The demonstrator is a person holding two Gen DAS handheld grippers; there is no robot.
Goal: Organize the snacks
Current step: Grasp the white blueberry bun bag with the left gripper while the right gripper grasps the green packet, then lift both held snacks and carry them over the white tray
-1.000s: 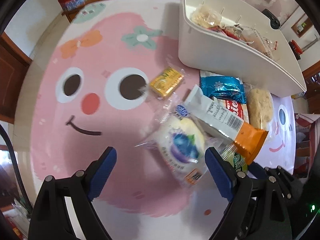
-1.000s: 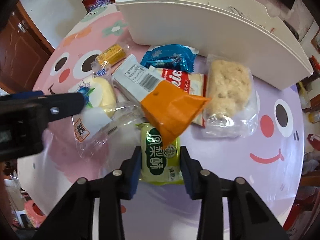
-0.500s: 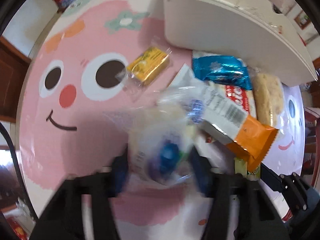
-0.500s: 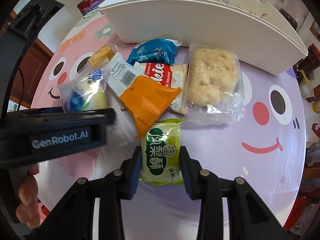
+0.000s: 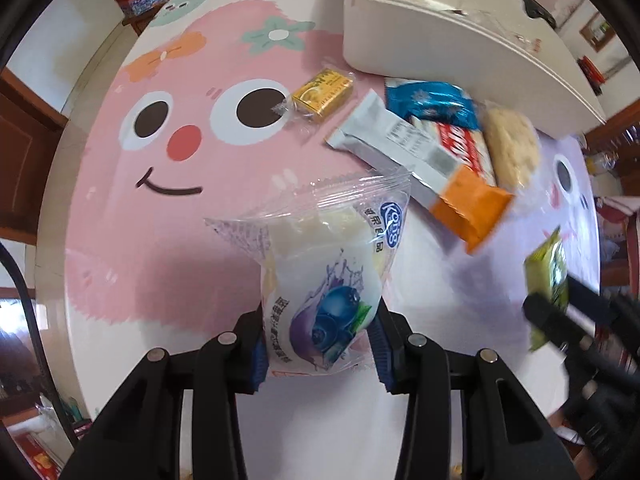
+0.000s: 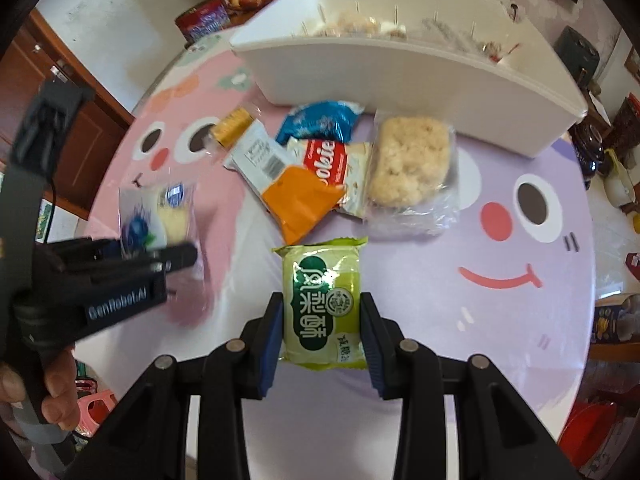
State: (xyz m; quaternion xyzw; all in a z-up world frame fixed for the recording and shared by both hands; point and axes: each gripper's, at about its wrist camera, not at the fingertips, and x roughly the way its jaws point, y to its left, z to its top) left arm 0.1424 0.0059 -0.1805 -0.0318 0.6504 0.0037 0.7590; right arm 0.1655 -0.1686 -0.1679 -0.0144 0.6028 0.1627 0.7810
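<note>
We have a snack in each tool. The left tool (image 5: 318,344) points straight down at the table (image 5: 132,240), its jaws closing on a clear-wrapped blueberry cake (image 5: 328,280); the pack sits between the pads, which already press its sides, and its loose top flares toward 12 o'clock. The right tool (image 6: 322,340) is clamped on a green pastry pack (image 6: 322,300), which looks lifted clear of the table.

In the right wrist view the rest of the pile lies at 12 o'clock from the green pack: an orange-ended bar (image 6: 288,184) lying across a red cookie pack (image 6: 332,160), a rice cake (image 6: 412,160) in clear wrap just right of them, a blue pack (image 6: 320,122) behind, and a small yellow sweet (image 6: 232,126) toward 11 o'clock. The white bin (image 6: 400,76) stands beyond them all, its long wall facing us, with some snacks already showing between thin dividers inside.

We judge the step to be the carry: both picks are made and neither snack has reached the bin. Next we need to raise both tools above the bin's rim, move toward 12 o'clock over the pile without brushing it, and choose slots for each pack. The cake's slack wrapper may sag or catch on a divider, so we should lower it in before releasing. The two tools are near each other, so we should keep them apart.
</note>
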